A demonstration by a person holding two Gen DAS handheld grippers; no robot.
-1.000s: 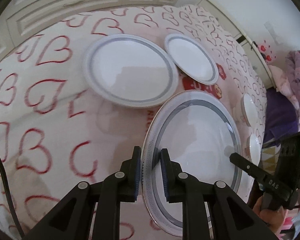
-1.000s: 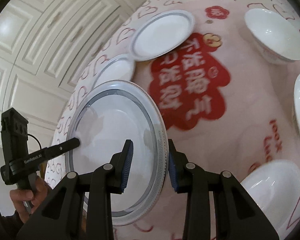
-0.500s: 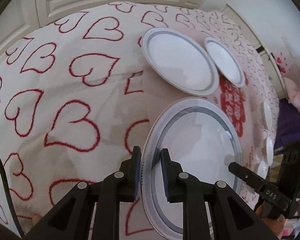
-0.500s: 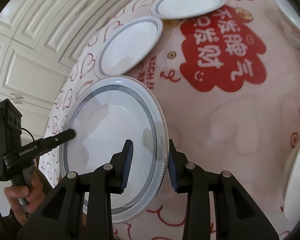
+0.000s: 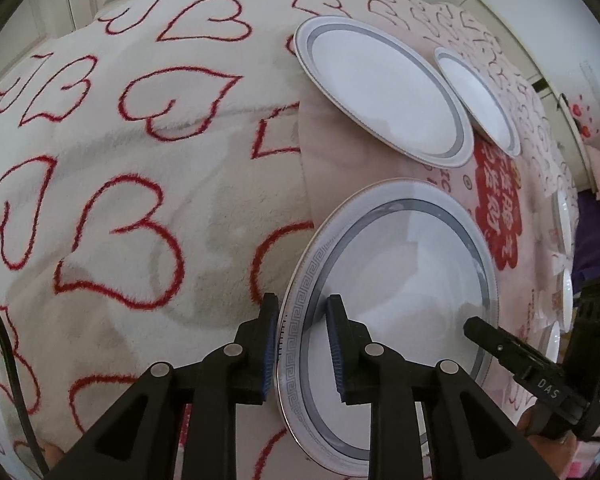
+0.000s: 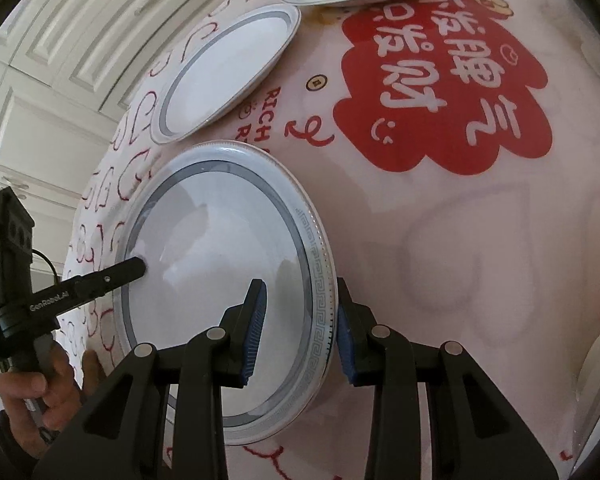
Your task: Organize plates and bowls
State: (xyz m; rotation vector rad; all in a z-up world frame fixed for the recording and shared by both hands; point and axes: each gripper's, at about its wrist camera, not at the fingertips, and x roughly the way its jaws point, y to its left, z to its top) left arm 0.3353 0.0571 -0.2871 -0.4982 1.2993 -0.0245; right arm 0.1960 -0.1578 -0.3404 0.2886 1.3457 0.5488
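Grey-banded large plate (image 5: 404, 276) is clenched at opposite rims by both grippers' narrowly parted jaws

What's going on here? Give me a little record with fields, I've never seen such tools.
held item: large plate, gripped at opposite rims
left gripper: jaws clamped on the rim
right gripper: jaws clamped on the rim
lying beyond: medium plate, small plate
surface: heart-print cloth
bowls: white ones at the right edge

The large plate (image 5: 400, 280) (held at opposite rims by both grippers) now sits further left, over the heart-print blanket (image 5: 120, 200).
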